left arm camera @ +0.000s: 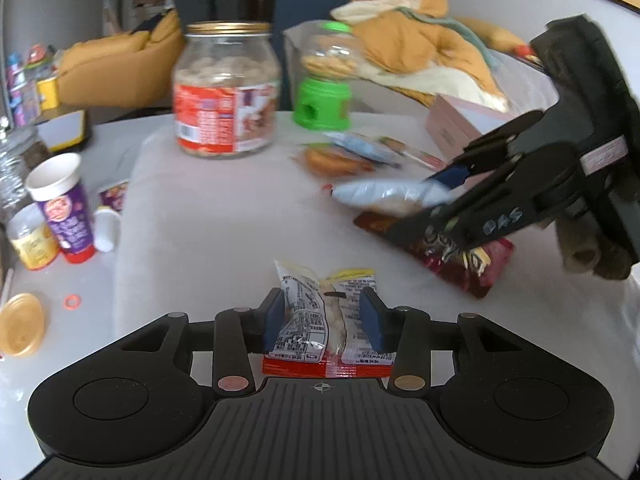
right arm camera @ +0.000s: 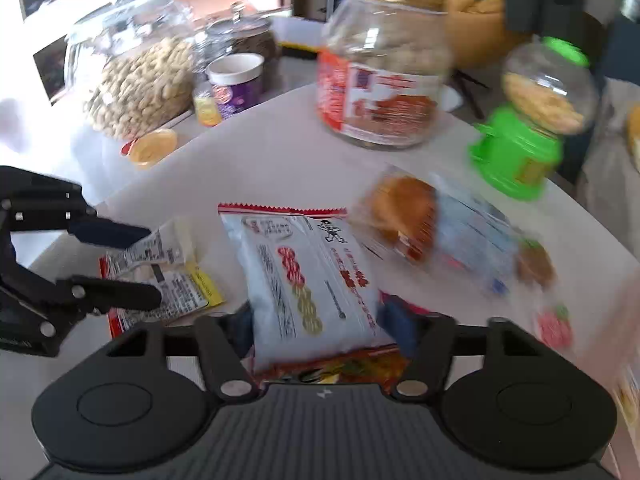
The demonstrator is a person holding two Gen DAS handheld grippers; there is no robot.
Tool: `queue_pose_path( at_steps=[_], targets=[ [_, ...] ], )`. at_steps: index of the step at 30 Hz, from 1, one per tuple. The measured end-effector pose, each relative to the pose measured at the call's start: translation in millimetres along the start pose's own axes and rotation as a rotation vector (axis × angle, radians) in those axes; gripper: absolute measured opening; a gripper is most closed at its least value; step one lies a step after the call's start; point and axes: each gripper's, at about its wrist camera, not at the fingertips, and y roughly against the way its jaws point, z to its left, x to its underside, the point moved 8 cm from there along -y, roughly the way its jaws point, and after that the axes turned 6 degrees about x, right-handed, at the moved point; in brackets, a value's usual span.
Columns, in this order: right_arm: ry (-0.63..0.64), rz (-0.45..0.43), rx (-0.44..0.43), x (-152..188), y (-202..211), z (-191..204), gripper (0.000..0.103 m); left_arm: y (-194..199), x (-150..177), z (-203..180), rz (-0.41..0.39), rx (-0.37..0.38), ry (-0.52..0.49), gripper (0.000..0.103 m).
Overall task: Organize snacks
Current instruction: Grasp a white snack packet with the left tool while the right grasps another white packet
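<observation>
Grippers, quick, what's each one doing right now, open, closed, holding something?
Left gripper: closed on a small yellow-and-white snack packet.
Right gripper: closed on a white snack bag.

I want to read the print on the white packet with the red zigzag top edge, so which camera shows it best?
The right wrist view: the white packet lies face up between the right gripper fingers, print and red edge visible. The left wrist view shows it only as a blurred pale shape from the side, at that gripper's tips.
</observation>
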Motion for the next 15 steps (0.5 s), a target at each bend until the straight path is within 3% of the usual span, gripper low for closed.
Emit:
queue_pose_path(
  at_steps=[5,7,10,13,14,15],
  targets=[
    [-0.065,-0.033,0.027,34.5,46.4,-18.9,0.04,1.4,12.5,-32.3,0.017,0.064,-0.034,0.046],
    [-0.093,-0.031,0.055,51.1,60.3,-30.5,0.028,2.2,18.0,-46.9,0.026,0.091,-0.041,0.046],
    [-0.111,-0.018,0.108,70.4,67.7,-44.2,0.027,3.7,25.0,-71.4,0.038,0.12,-0.064,0.046],
    [-0.154,0.004,0.102,92.0,73.8,-54.1,0.03,4.2,31.5,-95.6,0.04,0.112,-0.094,0.046],
    [-0.173,0.003,0.106,96.8,75.5,-56.7,0.032,4.3,32.9,-102.7,0.04,0.109,-0.107,0.046],
    [-0.187,0.003,0.114,101.2,76.7,-59.3,0.042,3.9,33.9,-108.7,0.041,0.107,-0.116,0.046]
  ],
)
